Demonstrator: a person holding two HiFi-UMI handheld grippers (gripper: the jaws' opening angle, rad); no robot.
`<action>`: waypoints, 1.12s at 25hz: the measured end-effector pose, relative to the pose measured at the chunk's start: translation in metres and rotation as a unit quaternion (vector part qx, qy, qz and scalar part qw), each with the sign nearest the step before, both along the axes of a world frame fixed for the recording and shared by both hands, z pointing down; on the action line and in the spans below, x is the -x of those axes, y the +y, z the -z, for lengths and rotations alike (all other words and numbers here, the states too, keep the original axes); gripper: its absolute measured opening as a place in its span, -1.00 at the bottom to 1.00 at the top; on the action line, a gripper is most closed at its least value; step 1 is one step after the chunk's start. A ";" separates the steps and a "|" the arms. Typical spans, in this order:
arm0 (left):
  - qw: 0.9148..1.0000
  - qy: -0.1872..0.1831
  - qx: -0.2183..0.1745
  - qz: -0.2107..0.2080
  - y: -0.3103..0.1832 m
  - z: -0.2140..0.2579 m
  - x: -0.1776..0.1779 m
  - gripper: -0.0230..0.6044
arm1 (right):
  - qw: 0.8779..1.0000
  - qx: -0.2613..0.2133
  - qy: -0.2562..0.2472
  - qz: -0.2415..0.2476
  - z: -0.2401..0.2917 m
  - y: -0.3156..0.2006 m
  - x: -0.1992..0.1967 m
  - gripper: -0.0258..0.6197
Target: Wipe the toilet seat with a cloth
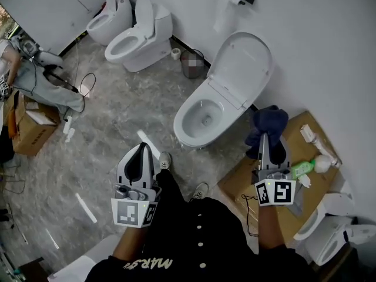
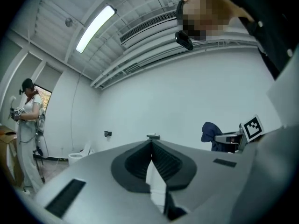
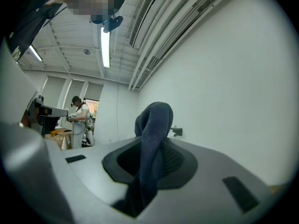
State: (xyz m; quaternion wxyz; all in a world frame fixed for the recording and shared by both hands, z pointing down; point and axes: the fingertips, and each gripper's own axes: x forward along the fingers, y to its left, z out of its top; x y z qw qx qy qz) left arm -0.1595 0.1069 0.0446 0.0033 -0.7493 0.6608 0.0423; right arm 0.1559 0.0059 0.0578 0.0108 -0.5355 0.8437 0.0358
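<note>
Cloth (image 3: 152,139), dark blue, is sitting pinched between the pads of the right gripper (image 3: 152,146). Its top is bunching over the tips, and its lower end is running down between the jaws and going out of sight there. In the head view the cloth is showing at centre right, near the toilet (image 1: 205,117) but apart from the seat (image 1: 181,126); the lid (image 1: 241,69) is standing raised. Left gripper (image 2: 151,146) is gripping nothing, jaws pressed together at the tips, and is sitting low and left of centre in the head view. Cardboard box (image 1: 252,178) at lower right is lying partly covered by the right gripper and a black sleeve (image 1: 276,239). Person (image 2: 28,125) is standing at far left of the left gripper view, small, with hands hard to make out.
</note>
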 end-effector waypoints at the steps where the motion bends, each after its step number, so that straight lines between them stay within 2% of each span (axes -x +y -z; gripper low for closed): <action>1: 1.000 0.002 -0.002 -0.016 -0.013 -0.002 -0.003 -0.89 | 1.000 0.000 0.003 -0.013 -0.002 -0.004 -0.005 -0.69; 5: 0.996 0.009 -0.008 -0.085 -0.072 -0.003 -0.015 -0.89 | 0.997 0.003 0.009 -0.077 -0.002 -0.020 -0.024 -0.69; 10: 0.986 0.023 -0.014 -0.165 -0.143 0.005 -0.024 -0.89 | 0.990 0.018 0.021 -0.136 -0.009 -0.041 -0.027 -0.69; 15: 0.980 0.026 -0.002 -0.197 -0.188 -0.007 -0.020 -0.89 | 0.983 0.043 0.023 -0.176 -0.034 -0.063 -0.022 -0.69; 17: 0.979 0.027 0.015 -0.203 -0.200 -0.016 -0.017 -0.89 | 0.982 0.053 0.031 -0.178 -0.044 -0.071 -0.016 -0.69; 20: 0.978 0.008 0.037 -0.207 -0.213 -0.035 -0.009 -0.89 | 0.982 0.068 0.044 -0.170 -0.063 -0.086 -0.004 -0.69; 25: 0.975 0.019 0.048 -0.218 -0.234 -0.050 -0.004 -0.89 | 0.983 0.089 0.087 -0.132 -0.105 -0.121 0.021 -0.69; 28: 0.973 0.005 0.063 -0.224 -0.245 -0.070 -0.003 -0.89 | 0.982 0.088 0.122 -0.112 -0.131 -0.147 0.030 -0.69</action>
